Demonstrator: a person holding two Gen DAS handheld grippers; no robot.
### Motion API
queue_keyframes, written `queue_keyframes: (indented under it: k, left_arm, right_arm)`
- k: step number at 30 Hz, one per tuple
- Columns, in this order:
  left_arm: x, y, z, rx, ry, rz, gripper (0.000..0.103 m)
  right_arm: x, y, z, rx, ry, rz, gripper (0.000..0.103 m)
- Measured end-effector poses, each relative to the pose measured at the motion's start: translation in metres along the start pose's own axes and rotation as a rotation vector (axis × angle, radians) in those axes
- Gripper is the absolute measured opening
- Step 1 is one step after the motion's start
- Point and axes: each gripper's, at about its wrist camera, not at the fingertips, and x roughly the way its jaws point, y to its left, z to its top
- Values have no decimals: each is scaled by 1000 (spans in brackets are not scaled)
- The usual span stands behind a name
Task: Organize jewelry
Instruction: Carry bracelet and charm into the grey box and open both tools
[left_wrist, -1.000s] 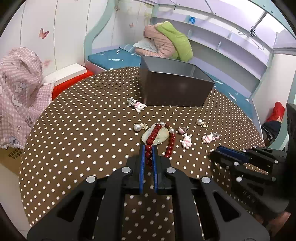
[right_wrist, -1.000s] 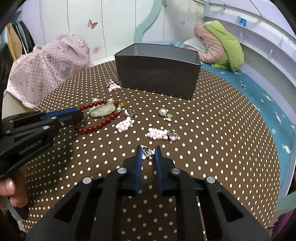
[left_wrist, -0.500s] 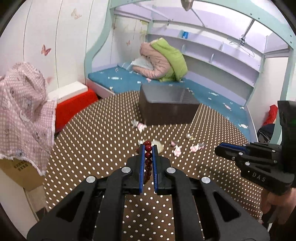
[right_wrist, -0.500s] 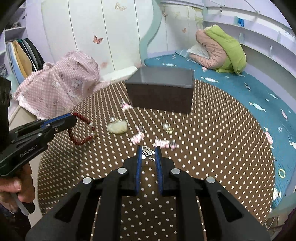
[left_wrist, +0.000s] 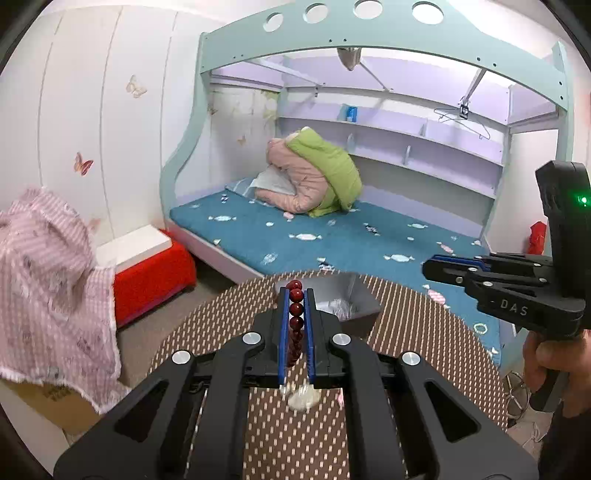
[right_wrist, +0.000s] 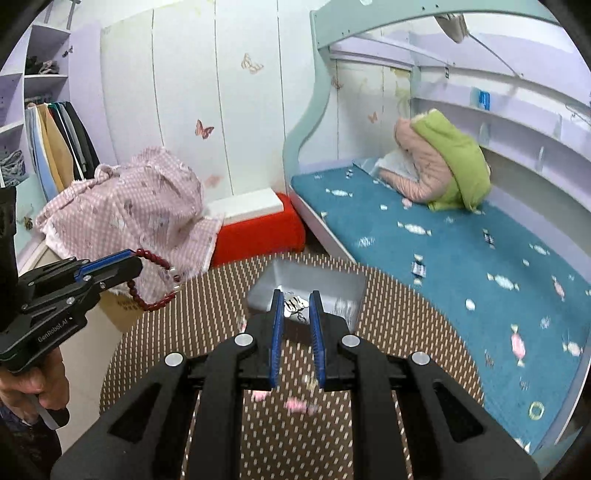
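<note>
Polka-dot round table (right_wrist: 207, 317) with grey box (right_wrist: 332, 291), pale stone (left_wrist: 303, 399), pink charms (right_wrist: 295, 405).

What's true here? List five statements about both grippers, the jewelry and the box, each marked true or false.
1. The left gripper grips a red bead bracelet. True.
2. The bracelet lies on the table. False: it hangs in the air from the gripper.
3. A small silver charm sits between the right gripper fingers. True.
4. The grey box has a lid on. False: its top is open.
5. The box stands on the table. True.
</note>
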Motion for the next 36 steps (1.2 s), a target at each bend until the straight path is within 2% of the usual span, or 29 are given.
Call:
queue_keyframes:
  k: [5,9,15,23,24,25,26,27,28,29,30,31,36]
  left_arm:
    - [30,1,36,-6,25,-45,8]
    - [70,-2,53,-24,85,-96,8]
    - [121,-9,54,-35,171,-112,8]
    - [156,-4,44,-38,249,-86,9]
    - [158,-4,43,-37,257,-80,14]
    - [159,-3,41,-38,262,-70,26]
    - [158,-1,40,-37,259,-60,32]
    - [156,-1,39,-34,251,-46,44]
    - [153,1,39,-36,238,-34,63]
    - [149,3,38,-42,226,-24,73]
    - [145,6,38,-49,208,-9,88]
    - [138,8,39,-55,182,13,92]
    - [107,13,41,-47,97,108,97]
  right_arm:
    - [28,-16,25,26,48,29,13]
    - [64,-29,31,49,121,29,13]
    - [102,-43,28,98,201,42,13]
    - [126,-58,23,145,260,36,14]
    - [127,-60,21,154,262,30,16]
    - [127,-63,21,163,262,30,22]
    - [127,-64,20,171,259,33,26]
    - [125,-65,20,175,255,33,28]
    - [122,-66,19,178,245,22,44]
    - [119,-67,20,180,231,12,73]
    - [113,-67,21,180,197,-1,84]
    - [106,-68,21,182,166,-15,94]
    - [83,-73,23,209,105,-47,95]
